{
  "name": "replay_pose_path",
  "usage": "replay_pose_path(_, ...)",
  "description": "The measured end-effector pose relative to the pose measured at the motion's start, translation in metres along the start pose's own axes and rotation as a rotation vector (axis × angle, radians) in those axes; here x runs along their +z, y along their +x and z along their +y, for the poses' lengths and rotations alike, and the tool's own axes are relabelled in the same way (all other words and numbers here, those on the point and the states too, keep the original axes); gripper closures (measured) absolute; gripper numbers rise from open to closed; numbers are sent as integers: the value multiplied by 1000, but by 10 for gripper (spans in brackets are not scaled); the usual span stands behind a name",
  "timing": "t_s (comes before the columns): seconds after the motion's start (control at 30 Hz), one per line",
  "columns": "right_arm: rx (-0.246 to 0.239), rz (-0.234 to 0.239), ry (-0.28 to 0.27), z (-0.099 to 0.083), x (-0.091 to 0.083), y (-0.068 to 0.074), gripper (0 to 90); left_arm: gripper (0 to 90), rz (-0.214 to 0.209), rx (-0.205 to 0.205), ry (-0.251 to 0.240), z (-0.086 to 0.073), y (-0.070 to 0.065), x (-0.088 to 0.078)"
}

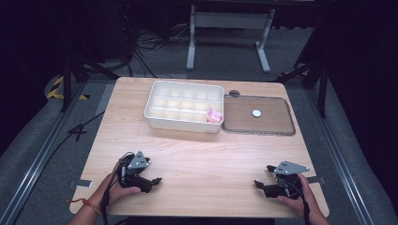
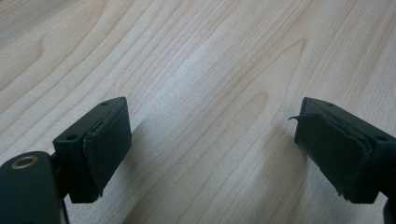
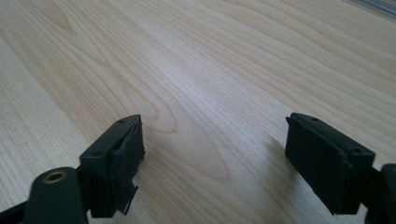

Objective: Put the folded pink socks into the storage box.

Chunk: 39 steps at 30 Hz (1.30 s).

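- The left gripper (image 1: 149,179) was found low over the near left part of the wooden table (image 1: 197,154), its jaws spread wide with nothing between them; bare wood was seen between the pads in the left gripper view.
- The right gripper (image 1: 265,177) was found near the front right corner, jaws likewise wide apart and empty, as confirmed in the right gripper view.
- Both tools were held in a hand each, forearms entering from the near edge, jaws pointed inward toward the table's middle and angled slightly down.
- A white compartment tray (image 1: 184,123) was noted well apart from both tools, at the far centre of the table.
- A small pink item (image 1: 214,116) was observed in the tray's near right compartment; its exact form could not be made out.
- The pink item was judged light and probably soft or crumpled; a gentle pinch from above across its middle was judged suitable, clear of the compartment walls.
- A clear lid (image 1: 258,115) with a white spot was recorded flat on the table, just beside the tray's right end.
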State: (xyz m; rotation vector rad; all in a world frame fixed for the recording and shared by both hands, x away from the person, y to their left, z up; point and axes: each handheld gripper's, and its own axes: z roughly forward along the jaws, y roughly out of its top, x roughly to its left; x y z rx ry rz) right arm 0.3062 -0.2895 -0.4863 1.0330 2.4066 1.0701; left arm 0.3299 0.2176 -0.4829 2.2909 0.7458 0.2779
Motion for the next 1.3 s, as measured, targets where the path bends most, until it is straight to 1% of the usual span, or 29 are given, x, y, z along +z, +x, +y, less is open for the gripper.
replay_pose_path(0.67,-12,7,7,3,4,-2,160,112,5,-5,0,0,-1,0)
replay_pose_path(0.77,-12,7,7,3,4,-2,160,100,1,-5,-1,1,0,2)
replay_pose_path(0.8,-12,7,7,3,4,-2,161,95,7,1,7,2,0,2)
replay_pose_path(0.87,-12,7,7,3,4,-2,161,87,0,5,6,3,1,3)
replay_pose_path(0.93,-12,7,7,3,4,-2,161,81,-3,-1,6,3,1,3)
replay_pose_path(1.3,-11,8,7,3,4,-2,161,76,0,3,11,4,2,3)
